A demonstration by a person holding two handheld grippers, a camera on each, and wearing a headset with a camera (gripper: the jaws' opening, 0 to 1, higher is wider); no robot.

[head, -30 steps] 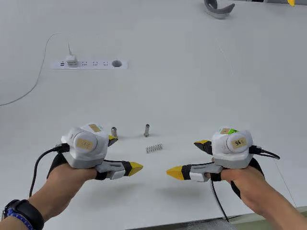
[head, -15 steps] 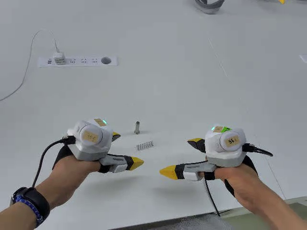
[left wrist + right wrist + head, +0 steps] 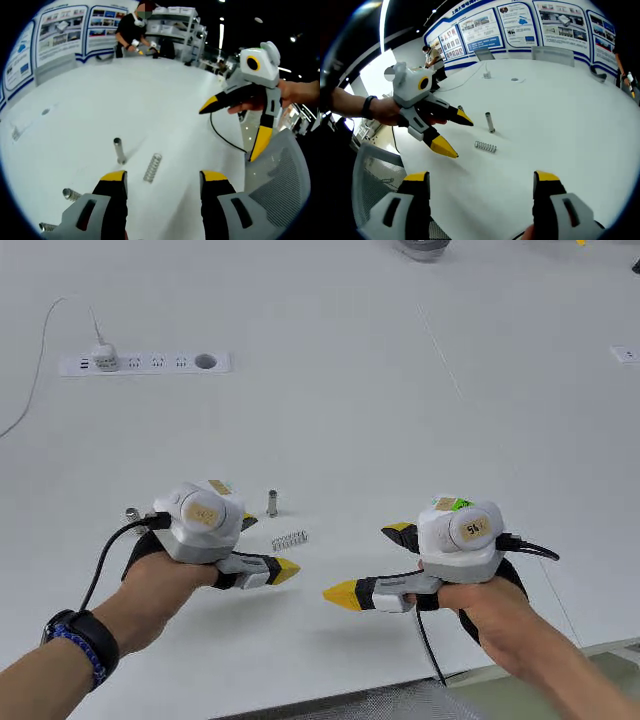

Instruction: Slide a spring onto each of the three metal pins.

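Since the earlier frames the left gripper [image 3: 266, 545] has been brought nearer to the spring [image 3: 290, 538]. Most of the shift across the head view is to be put down to the headset's own movement. Both grippers are held low over the bench [image 3: 420, 400] with their tips turned toward each other, and the spring lies just ahead of the gap between them. This stance is judged to be a lining-up for a pick. The jaws of the left gripper are spread apart with nothing between them, and those of the right gripper [image 3: 368, 562] are likewise parted and empty.

The spring is seen as a short, bright wire coil lying on its side on the bench, just beside an upright metal pin [image 3: 272, 503] but apart from it. That pin is bare, a plain grey cylinder stood on end. Another pin [image 3: 132, 513] is glimpsed past the left gripper's body. Whether a spring is carried on it cannot be told.
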